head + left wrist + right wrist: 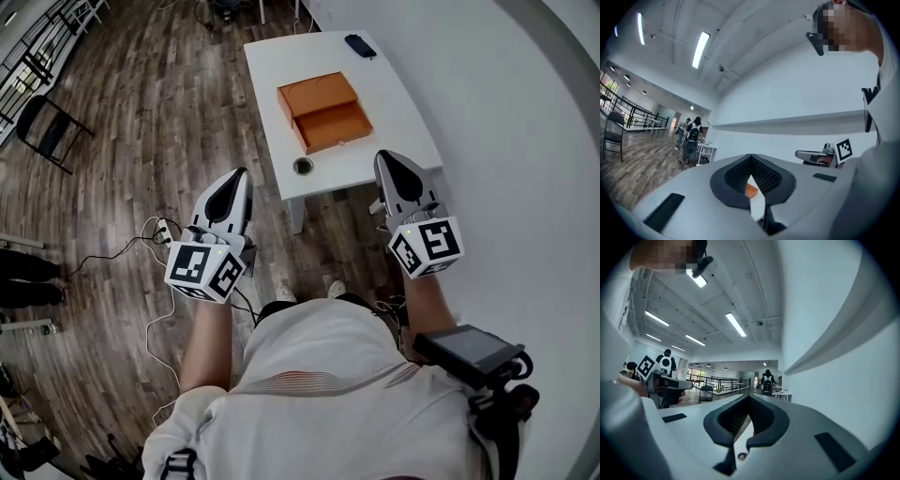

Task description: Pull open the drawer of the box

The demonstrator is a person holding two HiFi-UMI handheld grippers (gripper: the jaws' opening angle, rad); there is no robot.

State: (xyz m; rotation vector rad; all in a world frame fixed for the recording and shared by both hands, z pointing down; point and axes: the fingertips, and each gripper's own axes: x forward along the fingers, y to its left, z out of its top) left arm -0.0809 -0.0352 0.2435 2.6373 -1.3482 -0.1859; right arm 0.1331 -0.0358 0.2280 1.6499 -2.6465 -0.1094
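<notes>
1. Below us in the head view, we hold the left gripper [241, 174] and the right gripper [383, 156] level. Both point toward the white table [403, 112], and neither one touches it.
2. The jaws of the left gripper are together at the tips and hold nothing. In the left gripper view, a small piece of the orange box [317, 94] shows far off through the gap behind the tips.
3. The jaws of the right gripper are also closed, tip against tip, and nothing is between them.
4. The orange box lies flat near the middle of the table, well apart from both grippers and between their lines of pointing.
5. Its drawer [333, 128] stands out of the box on the near side, toward us. The long side of the box runs across the table from left to right, a little turned.
6. We see a round hole [303, 166] in the table near its front edge, and a dark phone [360, 45] at the far end.
</notes>
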